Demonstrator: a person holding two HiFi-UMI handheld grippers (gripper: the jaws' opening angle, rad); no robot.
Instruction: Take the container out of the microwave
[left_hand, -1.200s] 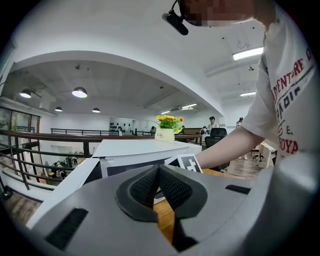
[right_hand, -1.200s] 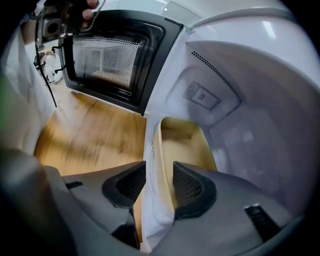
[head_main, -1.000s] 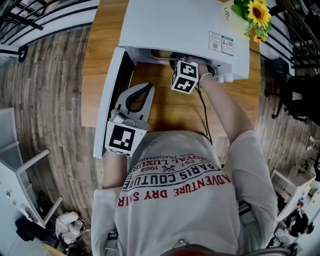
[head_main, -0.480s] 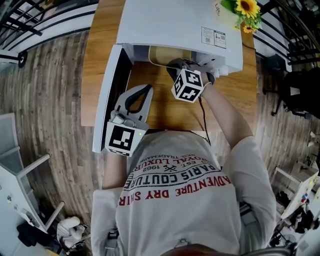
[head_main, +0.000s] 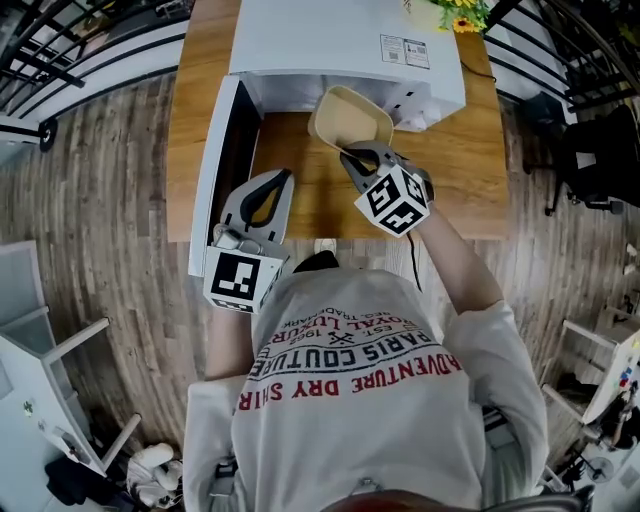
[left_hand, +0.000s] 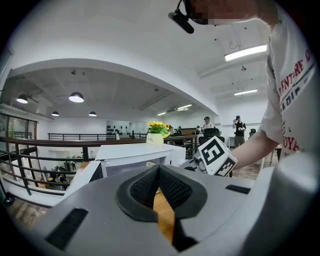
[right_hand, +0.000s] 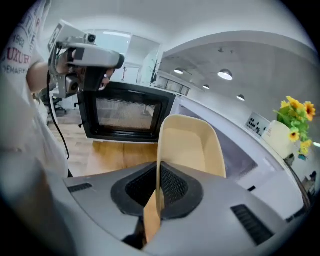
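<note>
The beige, empty container (head_main: 350, 118) (right_hand: 190, 145) hangs over the wooden table (head_main: 470, 170), just in front of the white microwave's (head_main: 340, 40) open cavity. My right gripper (head_main: 352, 160) (right_hand: 159, 185) is shut on the container's near rim, which passes edge-on between the pads. The microwave door (head_main: 215, 170) (right_hand: 125, 112) stands swung open at the left. My left gripper (head_main: 280, 180) (left_hand: 159, 170) is shut with nothing in it and hovers beside the door over the table. Its view shows the microwave (left_hand: 135, 155) and the right gripper's marker cube (left_hand: 216, 156).
A pot of yellow flowers (head_main: 445, 12) (right_hand: 295, 117) stands at the table's back right, beside the microwave. A black cable (head_main: 410, 240) runs from the right gripper along the arm. Wooden floor, railings and office furniture surround the table.
My right gripper has drawn the container out of the microwave cavity towards me and lifted it over the table. The left gripper has shifted a little.
</note>
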